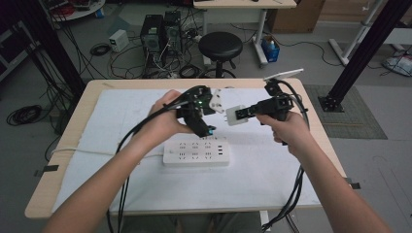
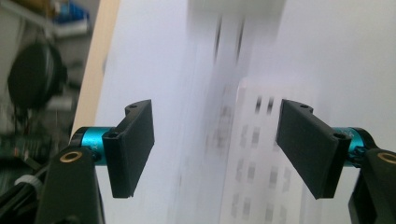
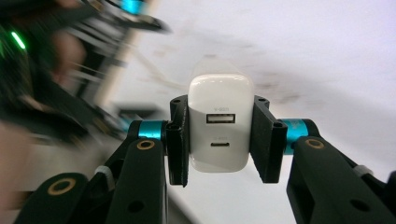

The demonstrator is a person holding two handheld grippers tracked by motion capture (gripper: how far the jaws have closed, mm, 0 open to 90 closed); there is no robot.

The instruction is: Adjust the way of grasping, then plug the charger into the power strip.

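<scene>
So the right gripper is clamped on a white charger, both pads squeezing its sides, with the USB ports facing the right gripper view's camera. In the high view the charger is held up in the air over the white mat, just past the power strip lying flat on it. The left gripper is spread apart with nothing between the pads, hanging over the blurry strip. From above, the left gripper sits just beside the charger, not touching. Wooden table underneath.
</scene>
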